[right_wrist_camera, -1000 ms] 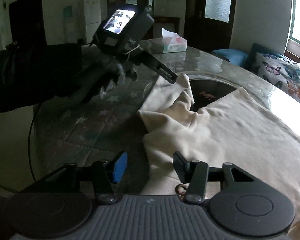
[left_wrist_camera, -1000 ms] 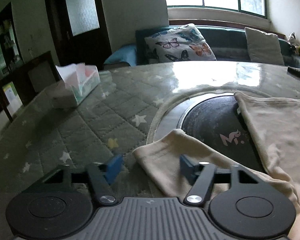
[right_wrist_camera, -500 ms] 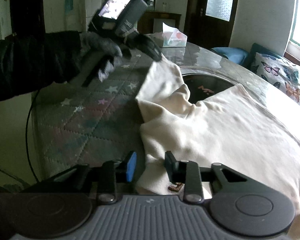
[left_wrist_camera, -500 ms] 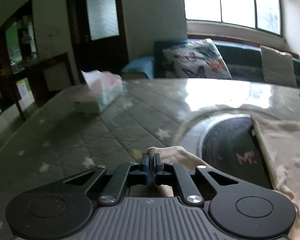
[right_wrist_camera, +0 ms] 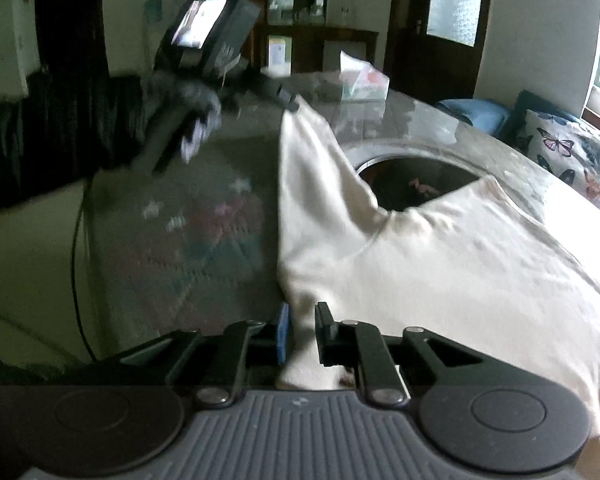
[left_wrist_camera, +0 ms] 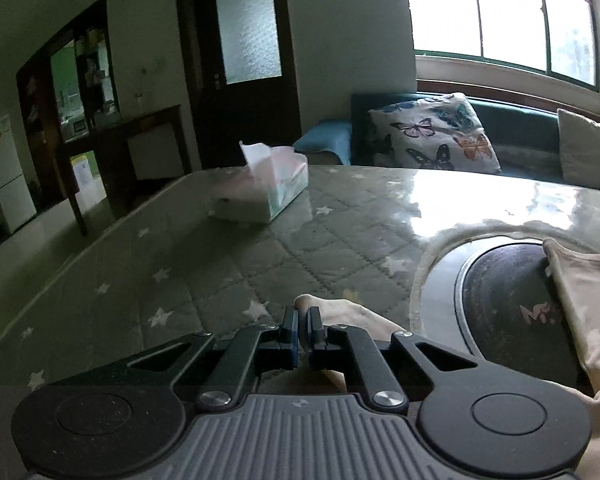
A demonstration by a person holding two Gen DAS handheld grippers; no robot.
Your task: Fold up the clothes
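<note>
**Both grippers on the cloth, and the sleeve goes up**

Our left gripper [left_wrist_camera: 303, 330] is pinched tight on the tip of the cream cotton garment [right_wrist_camera: 440, 264]; a second ago its jaws stood wide apart over that same corner. From the right wrist view we see it carrying the sleeve end high off the table, the cloth hanging taut below it, where half a second ago it was barely clear of the surface. Our right gripper [right_wrist_camera: 302, 334] has narrowed from wide open to a slim gap with the garment's near edge between its fingers; it looks all but clamped, though we cannot tell if the pads bite yet. The body of the garment lies spread across the grey star-quilted tablecloth [left_wrist_camera: 220, 276] and partly over the round dark inset plate [left_wrist_camera: 504, 292]. The pink-and-white tissue box [left_wrist_camera: 266, 196] sits well apart. We judge the fold is starting: the sleeve is ready to swing inward.
</note>
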